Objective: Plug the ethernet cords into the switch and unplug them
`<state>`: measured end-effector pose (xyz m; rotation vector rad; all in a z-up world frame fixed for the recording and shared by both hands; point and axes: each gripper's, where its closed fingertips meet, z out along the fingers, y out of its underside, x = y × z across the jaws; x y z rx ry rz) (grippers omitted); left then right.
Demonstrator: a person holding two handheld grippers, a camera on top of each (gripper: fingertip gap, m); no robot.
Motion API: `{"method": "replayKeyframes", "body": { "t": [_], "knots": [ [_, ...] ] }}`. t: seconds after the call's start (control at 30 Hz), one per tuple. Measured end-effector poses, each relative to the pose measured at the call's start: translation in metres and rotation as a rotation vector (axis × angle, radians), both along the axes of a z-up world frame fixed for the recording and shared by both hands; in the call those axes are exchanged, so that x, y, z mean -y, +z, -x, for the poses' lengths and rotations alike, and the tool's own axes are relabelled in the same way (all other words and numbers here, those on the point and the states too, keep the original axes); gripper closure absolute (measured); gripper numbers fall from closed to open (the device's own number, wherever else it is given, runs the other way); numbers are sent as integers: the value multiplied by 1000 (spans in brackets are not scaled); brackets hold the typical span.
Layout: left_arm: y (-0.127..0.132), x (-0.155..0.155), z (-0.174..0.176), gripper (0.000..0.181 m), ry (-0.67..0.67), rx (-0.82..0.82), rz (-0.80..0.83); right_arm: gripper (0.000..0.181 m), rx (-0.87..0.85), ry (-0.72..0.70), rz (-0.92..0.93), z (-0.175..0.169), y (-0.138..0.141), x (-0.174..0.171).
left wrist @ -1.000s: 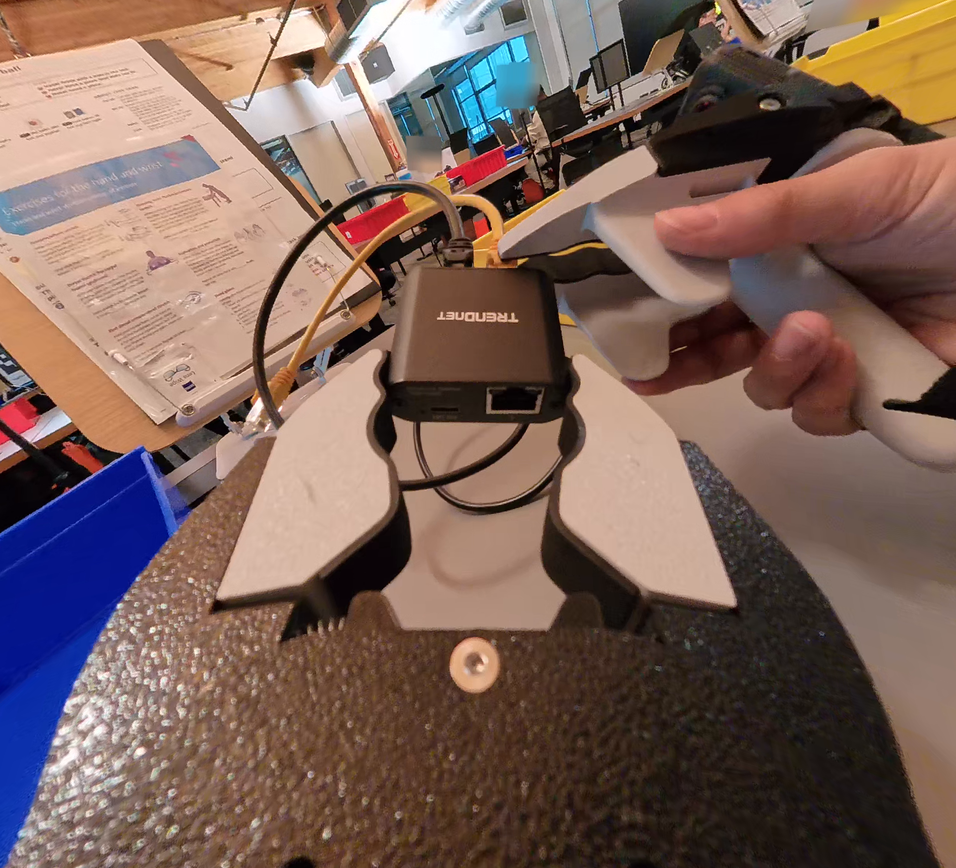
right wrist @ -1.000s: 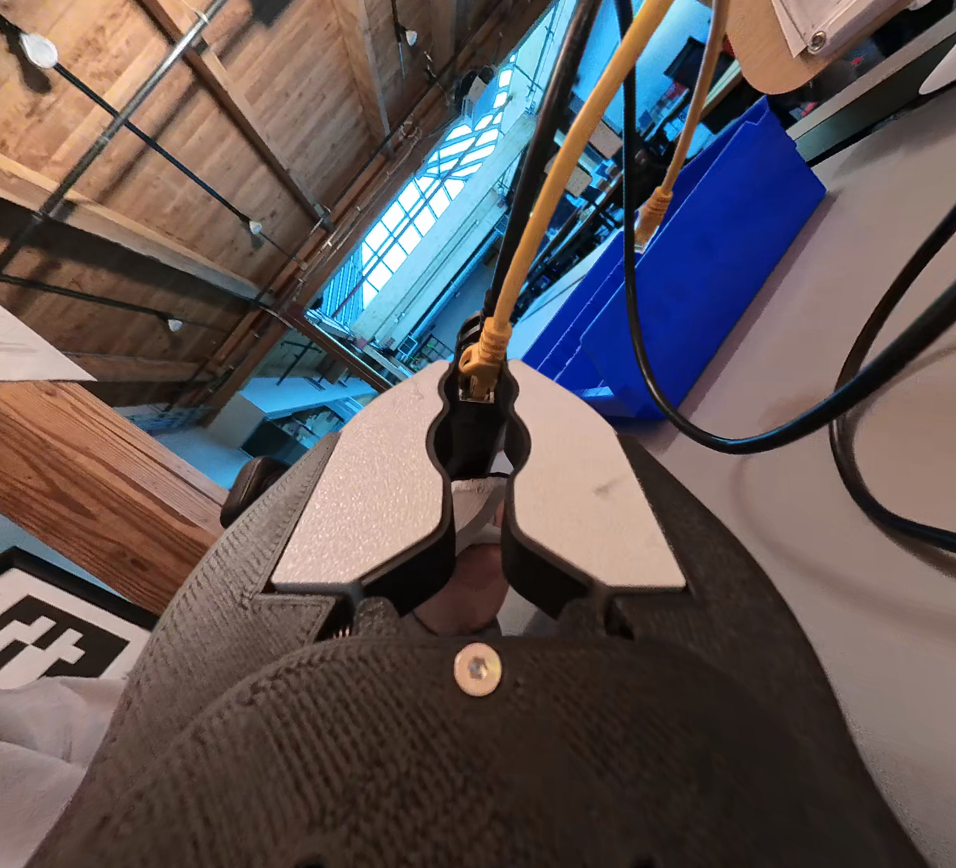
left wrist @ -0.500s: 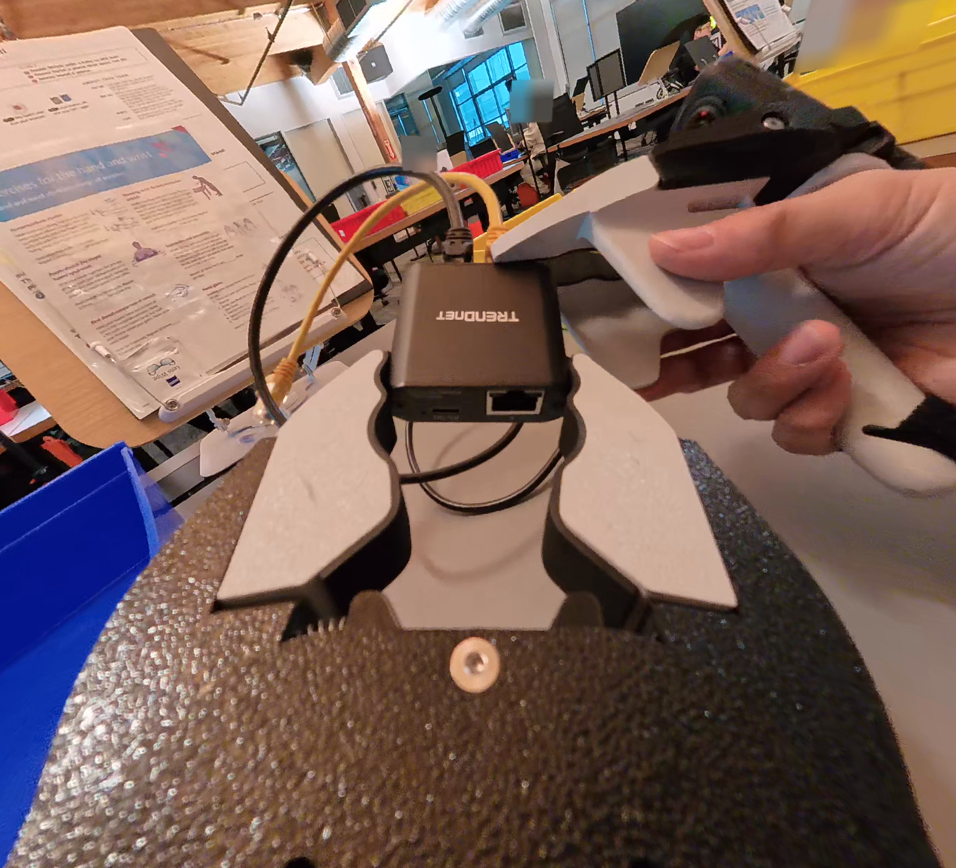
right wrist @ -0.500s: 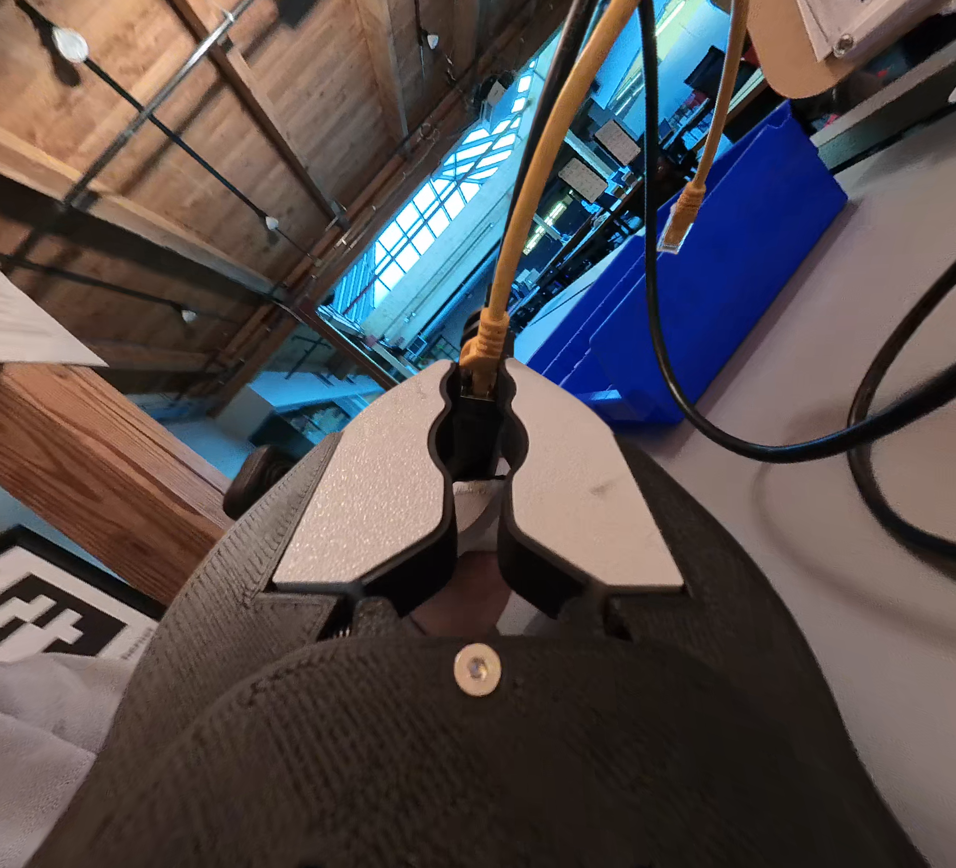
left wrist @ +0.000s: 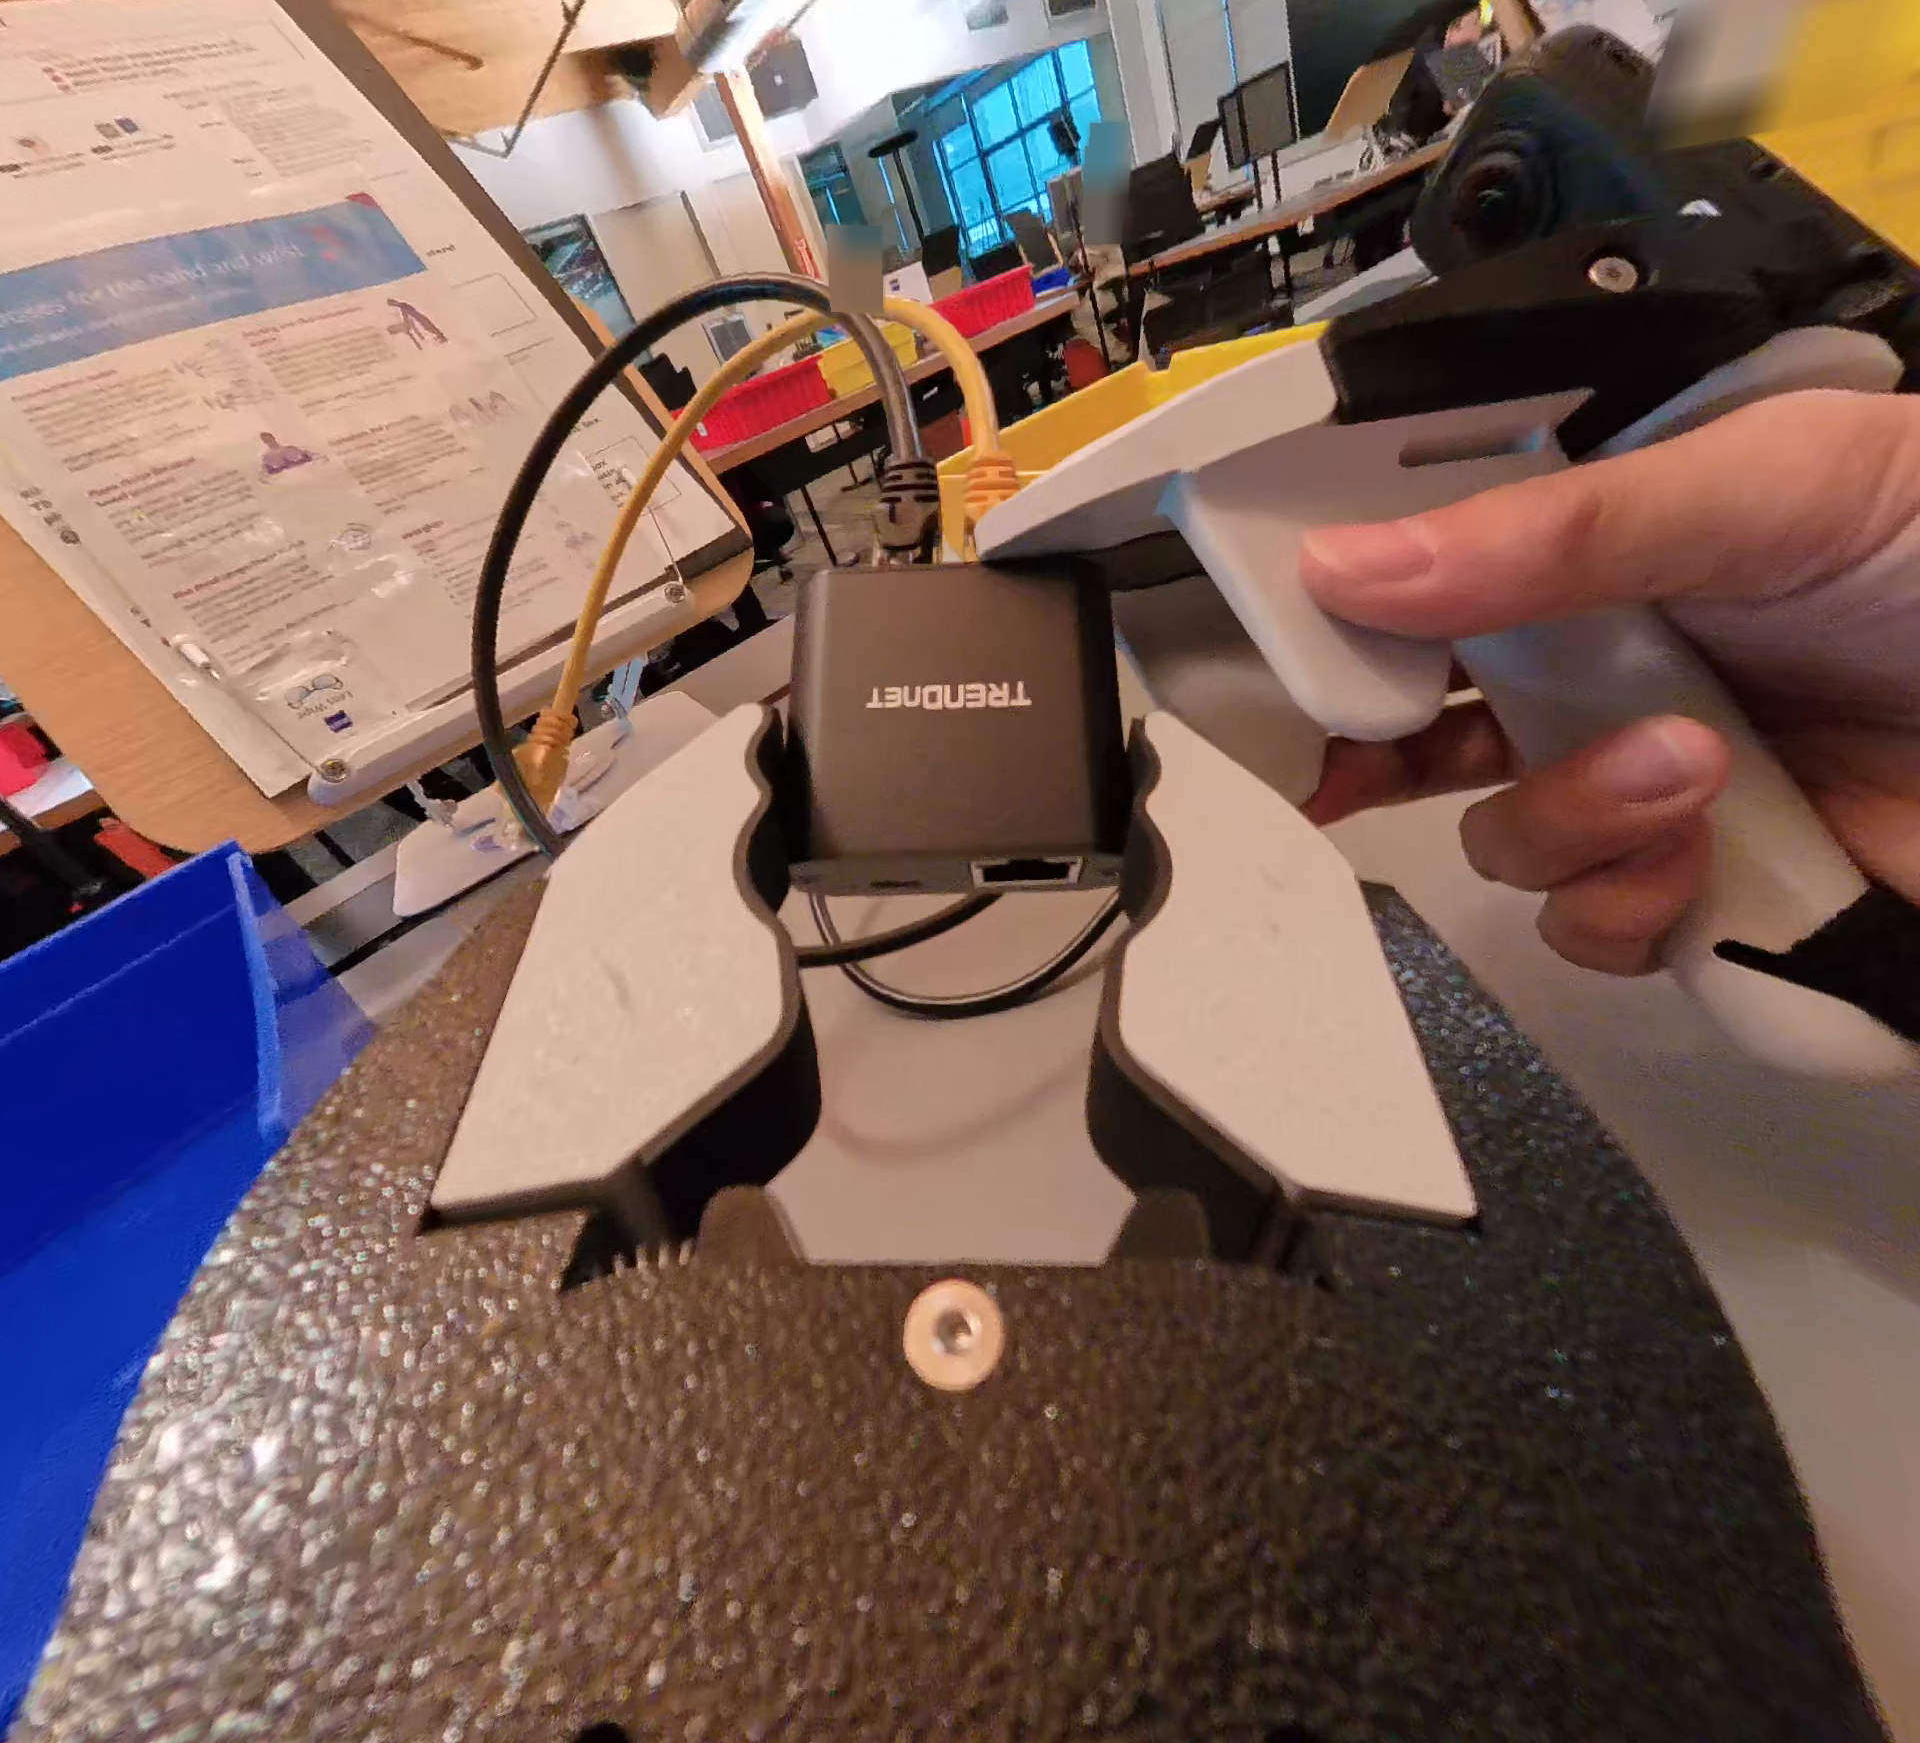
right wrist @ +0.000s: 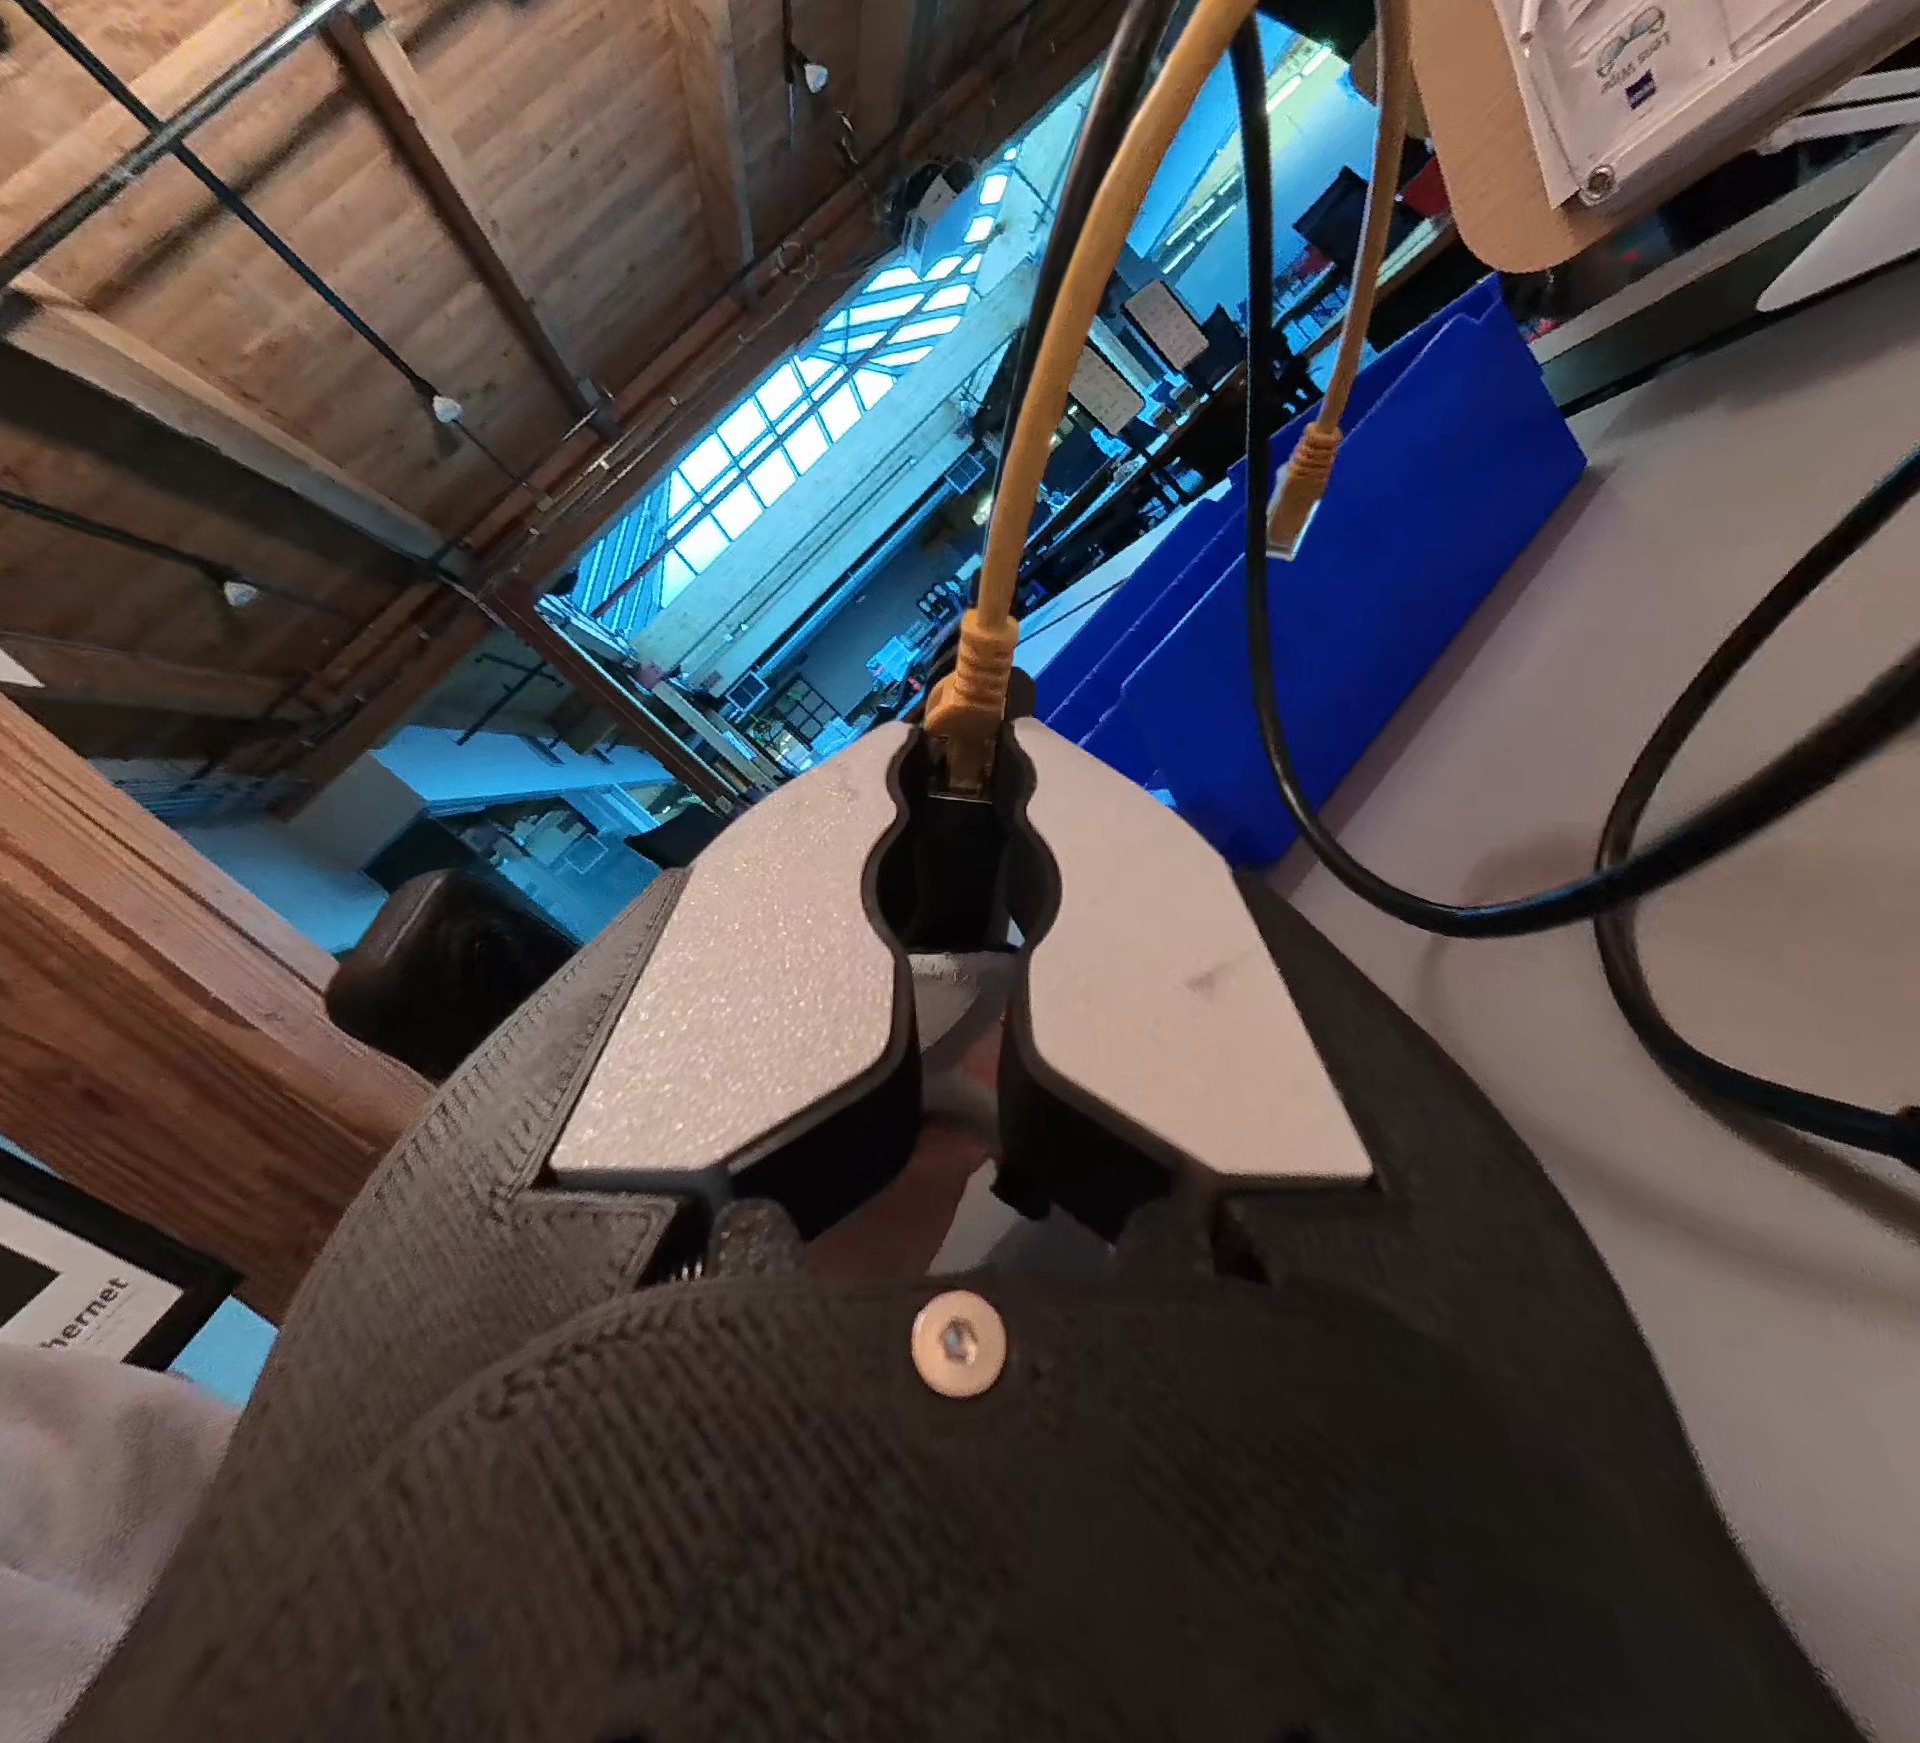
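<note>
The left gripper (left wrist: 951,784) clamps the small black switch (left wrist: 951,717) by its two sides and holds it up off the grey bench (left wrist: 1662,1205), one open port facing back toward the gripper. At the switch's far edge, a grey-black cord (left wrist: 904,446) and a yellow cord (left wrist: 977,436) stand plugged in side by side. The right gripper (right wrist: 961,794), held in a person's hand (left wrist: 1662,654), comes in from the right and is closed on the yellow cord's plug at the switch. The yellow cord arches up and over, and its free end (right wrist: 1294,504) dangles loose in front of a blue bin (right wrist: 1382,592) at the bench's left edge. A black cord (right wrist: 1455,904) loops down onto the bench under the switch. Behind the cords, a tilted board carrying a printed sheet (left wrist: 239,363) stands at the bench's far left. A yellow bin (left wrist: 1091,436) sits beyond the switch.
</note>
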<state>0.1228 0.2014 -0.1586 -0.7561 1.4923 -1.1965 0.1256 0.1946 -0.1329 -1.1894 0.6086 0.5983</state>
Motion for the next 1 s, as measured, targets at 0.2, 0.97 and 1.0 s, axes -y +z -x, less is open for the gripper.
{"method": "replayKeyframes", "body": {
  "t": [0.2, 0.97, 1.0],
  "knots": [
    [0, -2, 0, 120, 9, 2, -6, 169, -12, 4, -9, 0, 0, -1],
    [4, 0, 0, 120, 52, 18, -30, 169, 72, -12, -31, -1, 0, 4],
    [4, 1, 0, 120, 48, 19, -14, 169, 89, -11, -32, -1, 0, 5]
  ]
}}
